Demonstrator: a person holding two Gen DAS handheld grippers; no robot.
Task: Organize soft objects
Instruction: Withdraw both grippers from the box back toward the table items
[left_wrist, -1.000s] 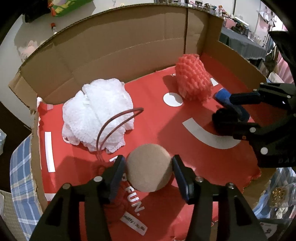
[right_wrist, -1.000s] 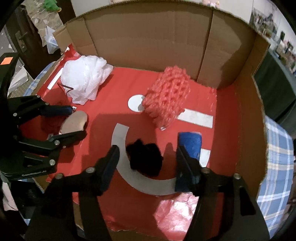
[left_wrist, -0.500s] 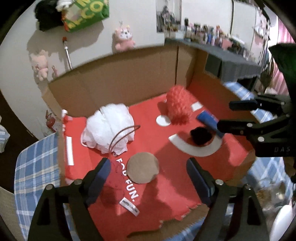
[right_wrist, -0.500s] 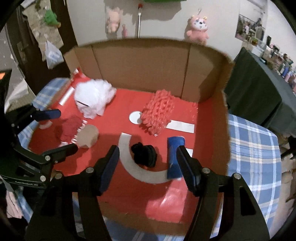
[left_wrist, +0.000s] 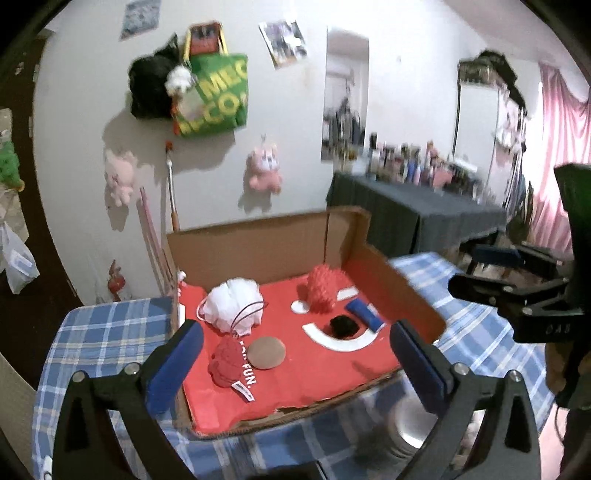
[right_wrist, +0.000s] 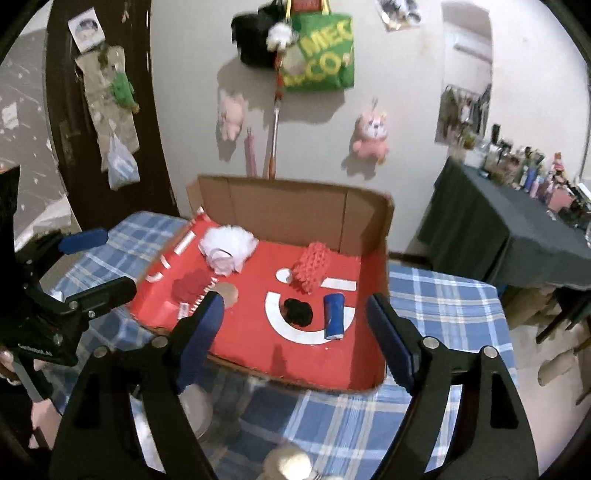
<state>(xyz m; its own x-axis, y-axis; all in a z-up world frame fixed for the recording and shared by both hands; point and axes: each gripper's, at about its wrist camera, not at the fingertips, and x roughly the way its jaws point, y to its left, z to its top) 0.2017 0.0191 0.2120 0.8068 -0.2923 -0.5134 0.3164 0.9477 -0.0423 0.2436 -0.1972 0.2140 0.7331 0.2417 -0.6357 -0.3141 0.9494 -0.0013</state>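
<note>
left gripper (left_wrist: 295, 354): fingers spread wide, holding nothing, hanging apart from the tray (left_wrist: 413, 295).
right gripper (right_wrist: 295, 332): likewise wide and empty.
soft objects: white pouf (left_wrist: 231, 306), red mesh (left_wrist: 325, 290), black puff (left_wrist: 343, 326), blue roll (left_wrist: 364, 314), tan disc (left_wrist: 266, 352) spaced beyond the fingertips, likely sorted.

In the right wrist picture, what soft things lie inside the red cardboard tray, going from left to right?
Dark red knitted piece → white mesh pouf → red foam net → blue roll. The tan round pad and the black fuzzy clump overlap others in order, so they are left out.
</note>
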